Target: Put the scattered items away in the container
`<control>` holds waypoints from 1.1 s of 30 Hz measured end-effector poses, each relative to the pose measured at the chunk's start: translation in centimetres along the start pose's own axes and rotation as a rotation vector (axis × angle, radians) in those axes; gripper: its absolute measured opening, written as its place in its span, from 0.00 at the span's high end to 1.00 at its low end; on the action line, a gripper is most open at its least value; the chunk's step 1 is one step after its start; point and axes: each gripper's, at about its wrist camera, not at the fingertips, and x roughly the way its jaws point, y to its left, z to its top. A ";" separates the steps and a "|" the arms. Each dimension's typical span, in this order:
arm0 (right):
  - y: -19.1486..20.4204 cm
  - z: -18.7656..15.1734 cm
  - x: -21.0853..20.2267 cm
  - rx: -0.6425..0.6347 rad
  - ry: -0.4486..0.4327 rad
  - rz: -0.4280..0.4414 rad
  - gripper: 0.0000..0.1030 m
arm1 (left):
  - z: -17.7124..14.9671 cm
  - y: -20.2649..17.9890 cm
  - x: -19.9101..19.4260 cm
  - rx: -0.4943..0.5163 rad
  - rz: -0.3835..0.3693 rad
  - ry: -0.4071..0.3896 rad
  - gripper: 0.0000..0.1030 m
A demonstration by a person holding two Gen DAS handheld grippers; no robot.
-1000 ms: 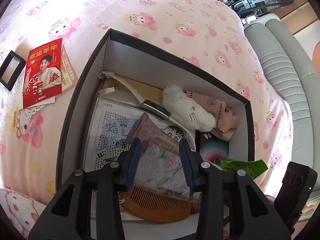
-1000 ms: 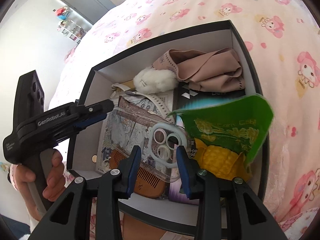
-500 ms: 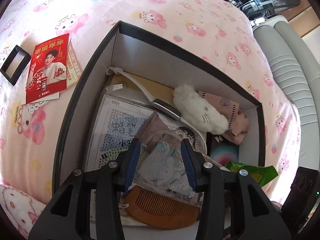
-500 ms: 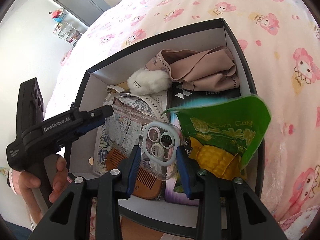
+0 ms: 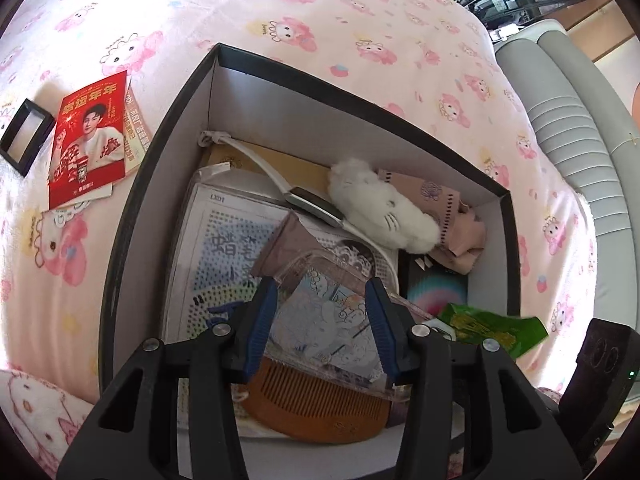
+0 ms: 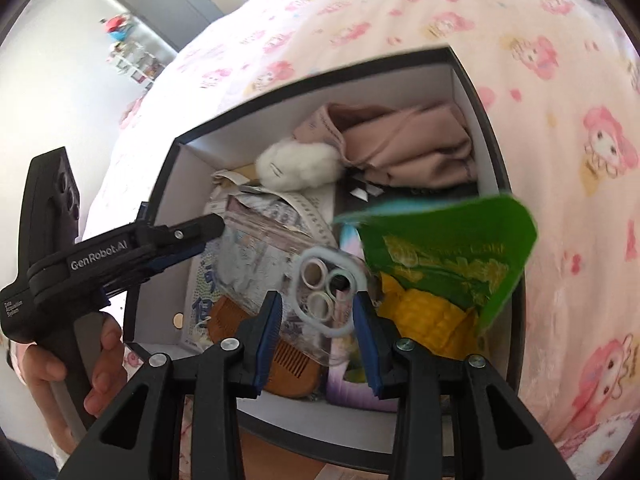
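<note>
- Looking down from the left wrist, the left gripper (image 5: 320, 322) hangs over the black box (image 5: 120, 248) on the pink cartoon bedspread (image 5: 320, 20); its jaws are opening, and the clear phone case (image 5: 336, 320) lies between them, the blue pads just off its edges.
- Under the case sit a wooden comb (image 5: 316, 408) and a printed sheet (image 5: 224, 248); farther in lie a white fluffy toy (image 5: 384, 212), a folded beige cloth (image 5: 460, 232) and a white strap (image 5: 256, 160).
- Outside the box, on the bedspread to the left, lie a red leaflet (image 5: 88, 136) and a small black frame (image 5: 24, 136).
- A green snack bag (image 5: 492, 328) shows at the box's right edge.
- From the right wrist, the right gripper (image 6: 318, 328) stands with jaws half apart over the near end of the phone case (image 6: 324, 292), by its camera ring; I cannot tell whether the pads press on it.
- The green snack bag (image 6: 448, 264) is inside the box (image 6: 500, 168), tilted up at the right.
- A hand (image 6: 72, 364) holds the left gripper's handle at the left.
</note>
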 end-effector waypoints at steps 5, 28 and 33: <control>0.0 0.4 0.4 0.002 -0.002 -0.023 0.68 | 0.2 -0.7 0.3 0.031 0.031 0.011 0.50; 0.9 0.7 1.7 -0.036 0.049 0.048 0.65 | -1.0 1.7 -1.1 -0.038 -0.035 0.023 0.44; 2.2 -0.1 1.3 -0.079 0.069 0.117 0.65 | -2.9 0.3 -3.0 0.023 -0.055 -0.012 0.44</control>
